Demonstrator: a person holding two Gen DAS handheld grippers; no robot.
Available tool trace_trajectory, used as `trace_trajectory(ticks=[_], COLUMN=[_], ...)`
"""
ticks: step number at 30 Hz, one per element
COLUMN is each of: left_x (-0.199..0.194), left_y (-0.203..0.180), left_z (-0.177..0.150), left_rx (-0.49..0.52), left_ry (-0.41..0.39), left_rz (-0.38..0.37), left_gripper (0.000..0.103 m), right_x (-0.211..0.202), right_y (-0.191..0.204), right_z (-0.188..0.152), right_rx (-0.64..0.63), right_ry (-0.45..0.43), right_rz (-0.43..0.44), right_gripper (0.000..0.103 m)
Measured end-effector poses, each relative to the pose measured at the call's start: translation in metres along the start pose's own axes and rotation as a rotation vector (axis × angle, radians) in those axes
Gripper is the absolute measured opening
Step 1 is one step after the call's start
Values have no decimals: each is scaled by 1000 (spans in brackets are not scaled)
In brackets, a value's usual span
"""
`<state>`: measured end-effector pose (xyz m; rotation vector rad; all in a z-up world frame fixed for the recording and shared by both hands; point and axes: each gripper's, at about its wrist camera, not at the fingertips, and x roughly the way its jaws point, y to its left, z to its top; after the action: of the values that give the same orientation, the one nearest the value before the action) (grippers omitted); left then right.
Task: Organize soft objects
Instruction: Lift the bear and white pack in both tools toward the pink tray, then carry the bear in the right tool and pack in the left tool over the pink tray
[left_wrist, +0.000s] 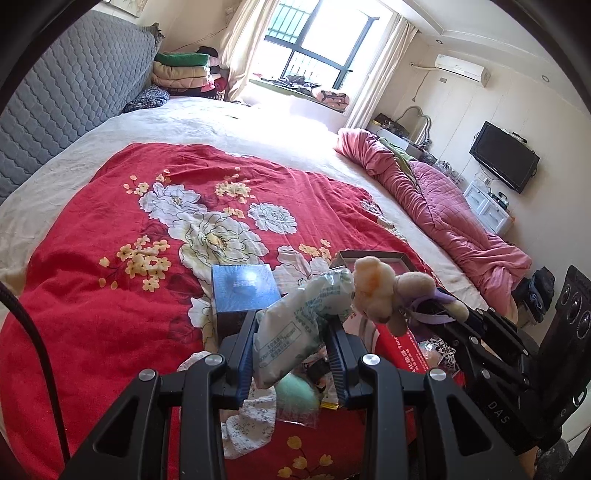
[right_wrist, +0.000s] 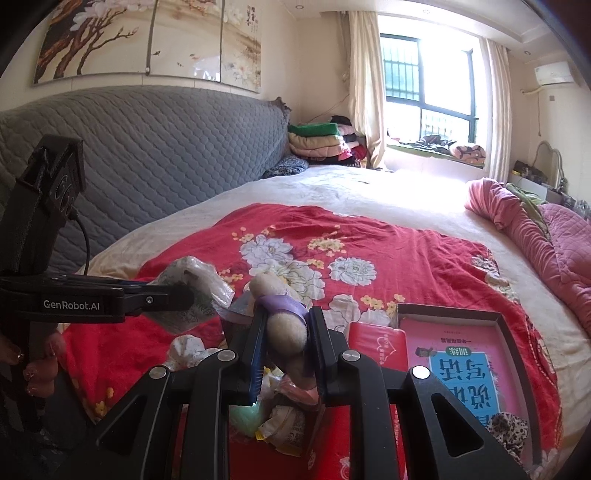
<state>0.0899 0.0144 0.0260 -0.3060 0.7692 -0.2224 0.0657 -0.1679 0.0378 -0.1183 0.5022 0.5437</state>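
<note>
My left gripper (left_wrist: 293, 323) is shut on a soft white-green plastic tissue pack (left_wrist: 303, 321) and holds it above the red floral bedspread (left_wrist: 110, 295). The pack also shows in the right wrist view (right_wrist: 195, 284). My right gripper (right_wrist: 286, 317) is shut on a beige teddy bear with a purple ribbon (right_wrist: 284, 325), held beside the pack; the bear shows in the left wrist view (left_wrist: 388, 291). Under both grippers lies a pile of small soft items: a mint green one (left_wrist: 295, 393), white floral cloth (left_wrist: 255, 417) and wrappers (right_wrist: 284, 424).
A blue box (left_wrist: 245, 286) stands on the bedspread. An open cardboard box (right_wrist: 513, 343) holds a pink-and-blue book, with a red pack (right_wrist: 376, 343) beside it. A pink quilt (left_wrist: 443, 206) lies at the right. The grey headboard (right_wrist: 166, 147) and folded blankets (right_wrist: 317, 142) are behind.
</note>
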Motion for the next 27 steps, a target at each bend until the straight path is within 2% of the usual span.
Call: trace_trajectory(ticks=[5, 16, 20, 27], left_x=[0, 1, 4, 8], left_y=[-27, -86, -100, -118], left_z=[5, 13, 12, 9], left_rx=[45, 146, 173, 202], left_ry=[-6, -22, -16, -8], left_rz=[9, -25, -35, -45], left_gripper=[35, 35, 35, 35], right_x=[-14, -44, -56, -71], right_y=[-16, -59, -68, -92], right_z=[2, 0, -3, -8], right_rx=[27, 129, 127, 194], right_ry=[-13, -86, -101, -131], right_rz=[-44, -94, -141, -169], right_gripper=[22, 22, 22, 22])
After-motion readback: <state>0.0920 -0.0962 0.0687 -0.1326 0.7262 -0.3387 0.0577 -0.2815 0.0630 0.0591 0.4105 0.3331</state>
